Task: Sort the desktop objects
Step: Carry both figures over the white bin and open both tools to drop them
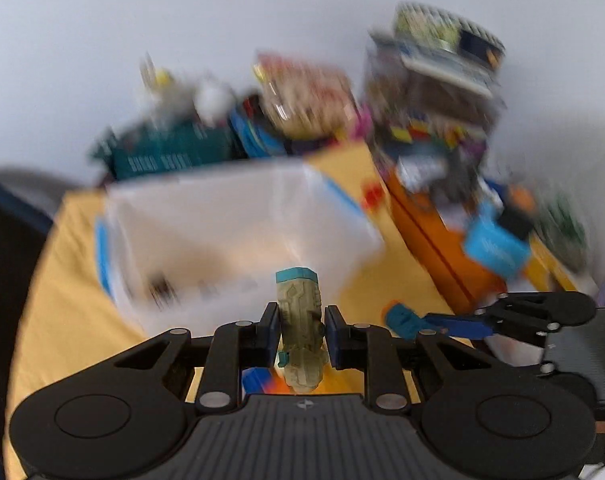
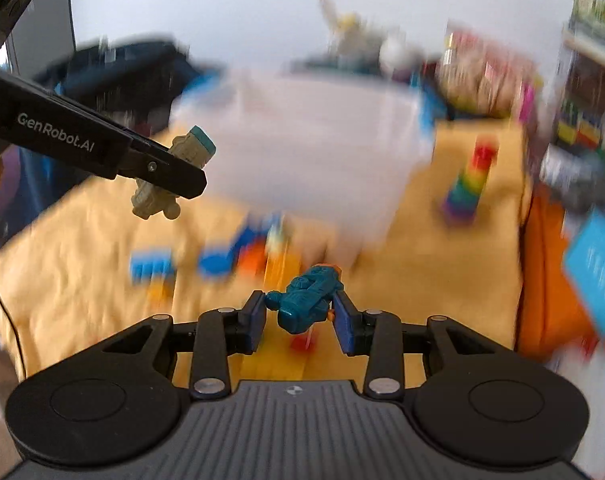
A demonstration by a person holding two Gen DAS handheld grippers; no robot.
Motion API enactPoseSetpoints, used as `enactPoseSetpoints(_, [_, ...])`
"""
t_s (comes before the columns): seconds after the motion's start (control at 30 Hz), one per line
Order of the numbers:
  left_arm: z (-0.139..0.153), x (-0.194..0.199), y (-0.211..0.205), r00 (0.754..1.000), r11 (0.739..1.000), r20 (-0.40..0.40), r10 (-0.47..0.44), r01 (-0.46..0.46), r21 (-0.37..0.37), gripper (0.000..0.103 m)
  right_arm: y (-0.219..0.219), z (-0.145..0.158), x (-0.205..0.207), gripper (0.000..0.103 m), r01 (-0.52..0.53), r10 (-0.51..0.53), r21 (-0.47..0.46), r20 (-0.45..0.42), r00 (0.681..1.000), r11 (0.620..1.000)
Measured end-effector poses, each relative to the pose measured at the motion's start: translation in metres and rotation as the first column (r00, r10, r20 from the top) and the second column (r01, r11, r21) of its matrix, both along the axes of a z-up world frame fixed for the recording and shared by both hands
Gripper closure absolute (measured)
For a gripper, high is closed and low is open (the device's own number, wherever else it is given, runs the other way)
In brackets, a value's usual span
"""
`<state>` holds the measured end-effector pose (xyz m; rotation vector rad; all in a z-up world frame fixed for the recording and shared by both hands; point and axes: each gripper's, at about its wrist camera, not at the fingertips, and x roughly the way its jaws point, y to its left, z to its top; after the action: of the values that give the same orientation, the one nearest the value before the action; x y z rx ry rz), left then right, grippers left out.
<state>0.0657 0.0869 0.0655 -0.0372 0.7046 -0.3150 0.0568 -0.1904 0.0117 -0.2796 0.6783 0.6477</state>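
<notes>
My left gripper (image 1: 301, 332) is shut on a beige toy vehicle with a teal cap (image 1: 301, 320), held above the yellow tablecloth; it also shows in the right wrist view (image 2: 170, 172). My right gripper (image 2: 300, 312) is shut on a teal toy figure (image 2: 308, 298); it shows in the left wrist view (image 1: 402, 320) at the right. A white storage bin with blue handles (image 1: 230, 232) stands just ahead of both grippers, and shows in the right wrist view (image 2: 310, 148). Both views are blurred by motion.
Blue, orange and yellow toy blocks (image 2: 222, 264) lie on the yellow cloth (image 2: 82, 248) before the bin. A rainbow stacking tower (image 2: 470, 184) stands right of the bin. An orange box (image 1: 442, 252) and cluttered shelves (image 1: 434, 92) stand at the right; a teal basket (image 1: 162, 152) at the back.
</notes>
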Motion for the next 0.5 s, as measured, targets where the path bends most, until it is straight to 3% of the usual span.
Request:
enactPoseSetpoints(0.1, [0.010, 0.033, 0.001, 0.997, 0.997, 0.063, 0.046, -0.049, 0.054, 0.076, 0.010, 0.033, 0.032, 0.063, 0.003, -0.009, 0.086, 0.070, 0.998, 0.996])
enactPoseSetpoints(0.2, [-0.005, 0.071, 0.007, 0.993, 0.991, 0.033, 0.112, -0.114, 0.071, 0.076, 0.029, 0.048, 0.064, 0.063, 0.011, -0.022, 0.104, 0.110, 0.994, 0.994])
enactPoseSetpoints(0.4, [-0.048, 0.117, 0.011, 0.980, 0.974, -0.067, 0.188, -0.177, 0.142, 0.074, 0.057, 0.030, 0.119, 0.063, 0.084, -0.089, 0.083, 0.054, 0.995, 0.993])
enactPoseSetpoints(0.47, [-0.055, 0.116, 0.018, 0.977, 0.977, -0.098, 0.190, -0.178, 0.119, 0.071, 0.062, 0.021, 0.127, 0.062, 0.102, -0.104, 0.060, 0.026, 0.994, 0.993])
enactPoseSetpoints(0.5, [-0.054, 0.111, 0.019, 0.979, 0.981, -0.089, 0.182, -0.174, 0.091, 0.064, 0.064, 0.017, 0.130, 0.062, 0.100, -0.101, 0.051, 0.013, 0.995, 0.994])
